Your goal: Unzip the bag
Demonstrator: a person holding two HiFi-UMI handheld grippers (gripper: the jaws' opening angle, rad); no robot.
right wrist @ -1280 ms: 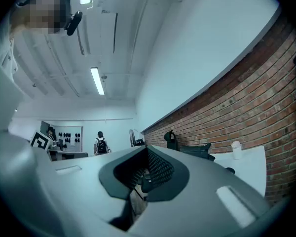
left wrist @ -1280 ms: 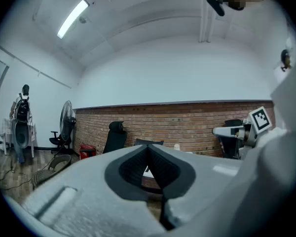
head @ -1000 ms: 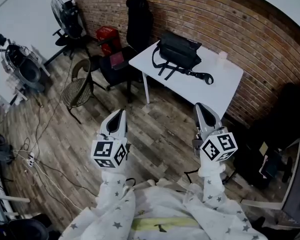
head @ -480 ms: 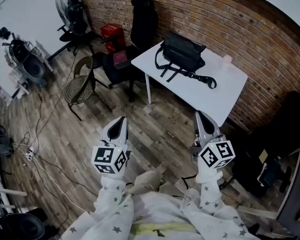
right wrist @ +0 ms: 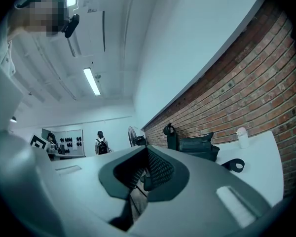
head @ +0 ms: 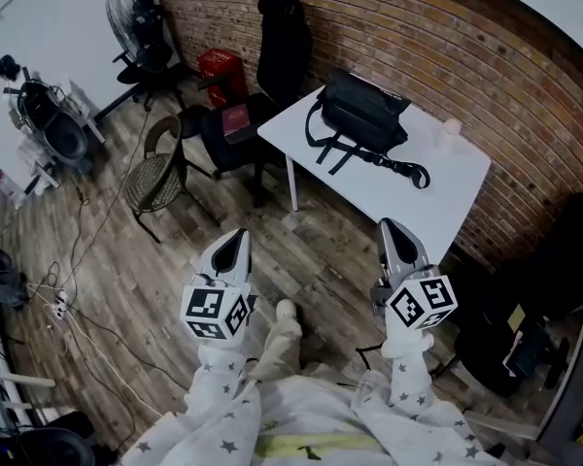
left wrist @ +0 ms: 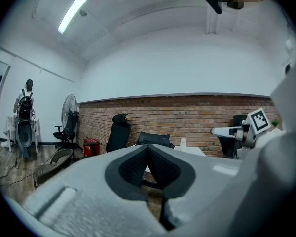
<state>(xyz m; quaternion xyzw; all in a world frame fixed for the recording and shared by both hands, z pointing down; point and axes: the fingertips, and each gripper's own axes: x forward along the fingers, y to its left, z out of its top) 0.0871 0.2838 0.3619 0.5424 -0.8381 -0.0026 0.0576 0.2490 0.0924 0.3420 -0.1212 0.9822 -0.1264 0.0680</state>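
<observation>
Showing ribbed jaws closed, left gripper (head: pixel 236 235) and right gripper (head: pixel 389 226) face a black bag (head: pixel 364 113).

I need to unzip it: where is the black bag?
In the head view, top centre, the black bag lies on the white table by the brick wall.

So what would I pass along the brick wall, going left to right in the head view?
Standing fan, red box, black office chair, black bag on the white table, small white bottle.
</observation>
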